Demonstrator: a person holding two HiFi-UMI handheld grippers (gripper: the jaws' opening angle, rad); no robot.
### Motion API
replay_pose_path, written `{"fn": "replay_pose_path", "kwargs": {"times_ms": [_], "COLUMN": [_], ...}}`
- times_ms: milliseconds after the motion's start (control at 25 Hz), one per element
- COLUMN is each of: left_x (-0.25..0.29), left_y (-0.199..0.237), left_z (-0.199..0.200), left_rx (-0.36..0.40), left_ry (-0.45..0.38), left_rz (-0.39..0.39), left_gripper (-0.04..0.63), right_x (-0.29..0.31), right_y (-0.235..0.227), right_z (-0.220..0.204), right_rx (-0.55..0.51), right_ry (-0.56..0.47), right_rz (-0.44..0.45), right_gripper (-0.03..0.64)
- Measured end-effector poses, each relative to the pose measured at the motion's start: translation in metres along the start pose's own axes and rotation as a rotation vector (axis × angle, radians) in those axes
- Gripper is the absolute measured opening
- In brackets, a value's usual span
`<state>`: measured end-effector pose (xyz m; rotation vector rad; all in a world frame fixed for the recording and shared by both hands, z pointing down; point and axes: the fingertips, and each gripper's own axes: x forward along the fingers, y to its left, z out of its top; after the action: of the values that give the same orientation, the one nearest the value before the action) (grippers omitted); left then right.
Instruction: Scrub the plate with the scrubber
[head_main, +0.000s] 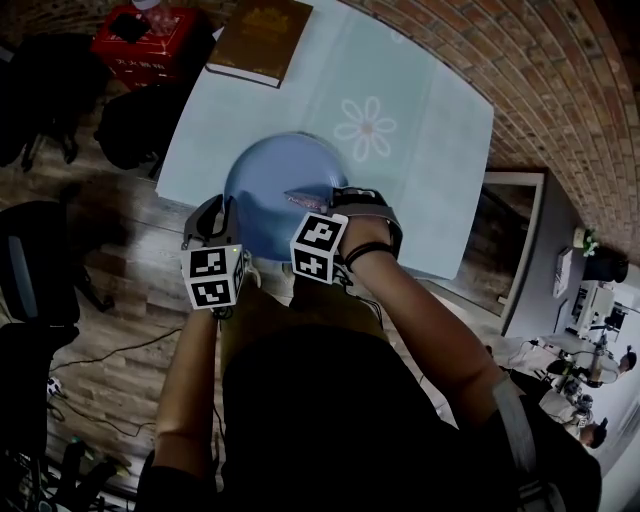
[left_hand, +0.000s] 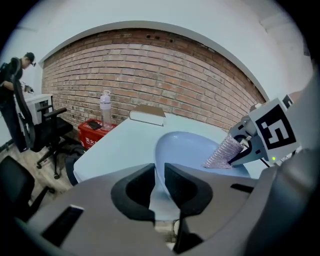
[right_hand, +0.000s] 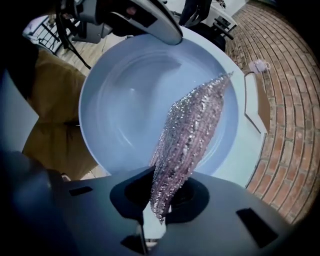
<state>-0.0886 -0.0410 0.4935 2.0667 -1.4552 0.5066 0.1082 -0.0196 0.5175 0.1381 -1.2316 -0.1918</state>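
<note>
Only the left gripper view shows fingers (left_hand: 133, 192) apparently pinching the plate (left_hand: 190, 145).

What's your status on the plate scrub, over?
Left gripper clamped on plate rim. Right gripper holds scrubber over plate. Book far off, nothing in the way.

On the table (head_main: 420, 150) the plate (head_main: 268, 185) lies at the near edge, scrubber (right_hand: 192, 125) over it, book (head_main: 258, 40) behind.
</note>
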Motion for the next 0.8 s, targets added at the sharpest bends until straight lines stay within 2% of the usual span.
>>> {"fn": "replay_pose_path", "kwargs": {"times_ms": [240,400,640,800], "left_x": [-0.002,-0.003,-0.002,-0.002], "left_y": [-0.001,-0.001,0.0,0.001], "left_z": [0.0,0.002,0.0,0.001], "left_rx": [-0.003,-0.014,-0.029,-0.03], "left_ry": [-0.01,-0.007,-0.007,-0.006], "left_rz": [0.003,0.006,0.0,-0.009], "left_gripper": [0.069,0.069,0.069,0.069], "right_x": [-0.014,-0.021,-0.023,-0.023], "right_y": [0.04,0.048,0.032,-0.001], "right_z": [0.018,0.04,0.063,0.075], "right_rx": [-0.035,-0.049,0.028,0.104], "right_ry": [-0.063,-0.13,-0.203,-0.244], "right_rz": [0.11,0.128,0.166,0.115], "right_gripper": [0.075,0.075,0.077,0.077]}}
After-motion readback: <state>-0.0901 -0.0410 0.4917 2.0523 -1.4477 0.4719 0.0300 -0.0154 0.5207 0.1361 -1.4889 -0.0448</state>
